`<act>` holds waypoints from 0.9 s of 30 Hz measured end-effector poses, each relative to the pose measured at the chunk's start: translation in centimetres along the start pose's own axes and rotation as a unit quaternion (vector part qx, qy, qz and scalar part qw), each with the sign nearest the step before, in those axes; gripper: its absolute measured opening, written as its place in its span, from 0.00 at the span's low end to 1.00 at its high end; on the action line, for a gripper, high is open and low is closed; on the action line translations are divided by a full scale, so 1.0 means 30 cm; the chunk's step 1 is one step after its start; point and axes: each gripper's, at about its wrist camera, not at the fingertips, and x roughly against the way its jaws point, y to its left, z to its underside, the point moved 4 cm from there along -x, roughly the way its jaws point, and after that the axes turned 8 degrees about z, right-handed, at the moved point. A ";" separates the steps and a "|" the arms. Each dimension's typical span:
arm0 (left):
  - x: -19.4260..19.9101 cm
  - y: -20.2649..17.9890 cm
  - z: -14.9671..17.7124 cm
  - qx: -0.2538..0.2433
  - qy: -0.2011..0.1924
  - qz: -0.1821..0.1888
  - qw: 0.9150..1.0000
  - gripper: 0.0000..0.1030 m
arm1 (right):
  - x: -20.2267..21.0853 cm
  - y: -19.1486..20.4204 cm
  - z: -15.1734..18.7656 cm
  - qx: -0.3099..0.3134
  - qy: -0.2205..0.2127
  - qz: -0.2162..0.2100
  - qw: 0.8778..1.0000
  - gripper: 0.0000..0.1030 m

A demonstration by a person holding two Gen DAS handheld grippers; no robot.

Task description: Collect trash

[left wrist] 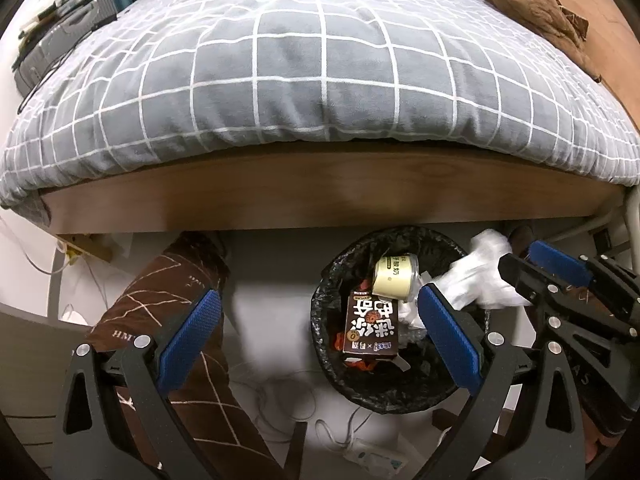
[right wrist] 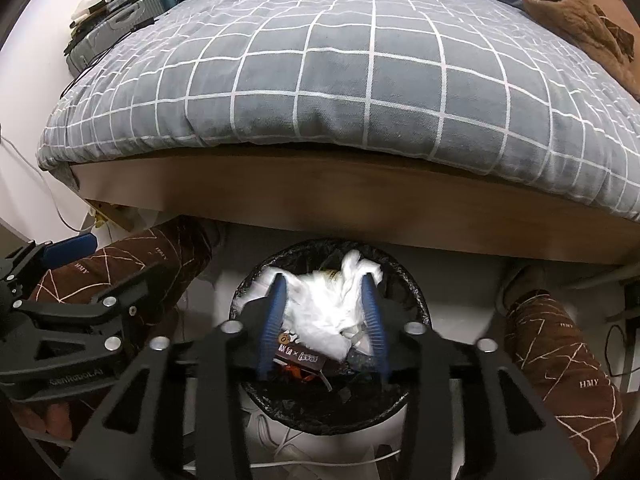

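Note:
A round bin lined with a black bag [left wrist: 320, 320] stands on the floor at the foot of the bed. Inside lie a brown snack carton [left wrist: 370, 330] and a cream cup [left wrist: 394, 280]. My right gripper [right wrist: 324, 280] hangs over the bin [right wrist: 240, 300] with its blue pads apart. A crumpled white tissue [right wrist: 320, 308], blurred, sits loosely between them above the trash. In the left wrist view the same tissue [left wrist: 476, 280] hangs at the right gripper's [left wrist: 520, 256] tips over the bin's right rim. My left gripper [left wrist: 320, 296] is open and holds nothing, just left of the bin.
A bed with a grey checked quilt [left wrist: 304, 72] and wooden frame [left wrist: 320, 196] overhangs the bin's far side. A person's legs in brown patterned trousers [left wrist: 172, 300] [right wrist: 560, 344] flank the bin. White cables and a power strip [left wrist: 368, 456] lie on the floor in front.

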 end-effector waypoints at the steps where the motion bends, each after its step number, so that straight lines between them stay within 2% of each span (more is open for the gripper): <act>1: 0.000 0.002 0.000 -0.001 0.001 0.000 1.000 0.94 | 0.001 -0.003 -0.001 0.000 -0.002 0.003 1.000 0.46; 8: 0.013 -0.004 -0.007 0.002 -0.007 -0.001 1.000 0.94 | 0.032 -0.049 0.000 -0.013 -0.016 0.009 1.000 0.69; 10: 0.020 -0.011 -0.010 0.000 -0.009 0.000 1.000 0.94 | 0.051 -0.065 0.000 -0.016 -0.024 0.016 0.999 0.79; 16: 0.101 -0.047 -0.041 -0.003 -0.038 0.004 0.999 0.94 | 0.161 -0.154 -0.020 -0.036 -0.062 0.052 0.996 0.90; 21: 0.235 -0.092 -0.087 -0.005 -0.084 0.012 0.996 0.94 | 0.329 -0.244 -0.066 -0.070 -0.113 0.069 0.989 0.93; 27: 0.409 -0.138 -0.106 -0.012 -0.132 0.022 0.991 0.94 | 0.504 -0.282 -0.073 -0.078 -0.155 0.089 0.981 0.93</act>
